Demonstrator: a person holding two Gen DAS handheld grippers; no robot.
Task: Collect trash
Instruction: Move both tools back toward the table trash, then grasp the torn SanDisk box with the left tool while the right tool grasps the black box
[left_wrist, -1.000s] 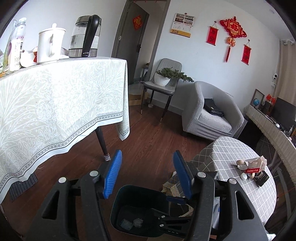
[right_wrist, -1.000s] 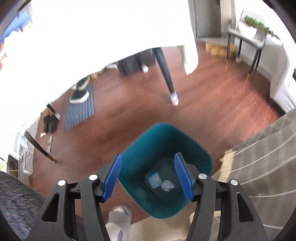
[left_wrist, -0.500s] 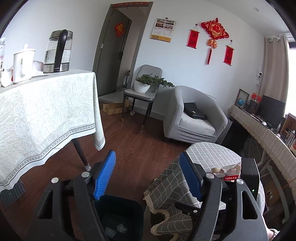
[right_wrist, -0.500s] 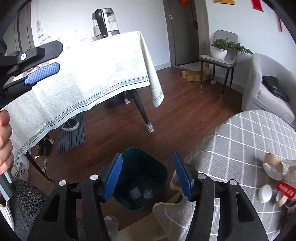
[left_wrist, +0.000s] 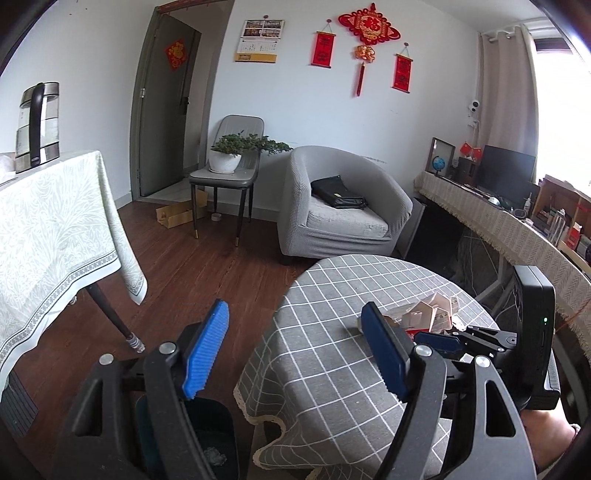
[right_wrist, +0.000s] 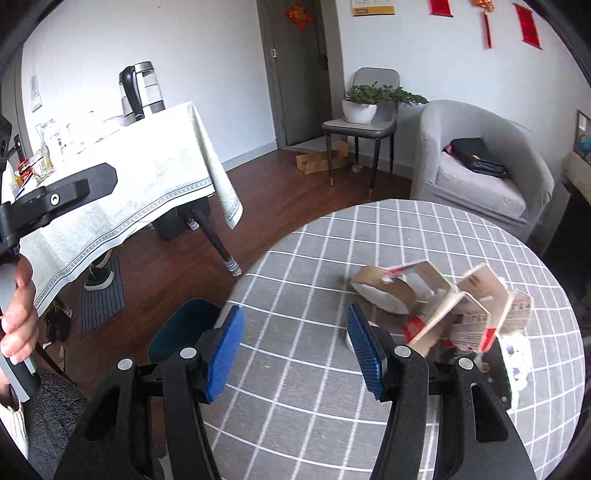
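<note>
Both tools were empty: the left tool (left_wrist: 295, 354), its jaws opening, and the right tool (right_wrist: 295, 354), released. Crumpled cardboard packaging (right_wrist: 454, 310) lay on the tabletop (right_wrist: 314, 280) ahead-right of it; the trash bin (right_wrist: 184, 332) stood lower left.

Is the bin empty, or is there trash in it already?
Not empty. The left wrist view looks down into the bin, and a crumpled clear scrap lies on its floor. The grippers hide the rest of the inside, so how full cannot be told.
</note>
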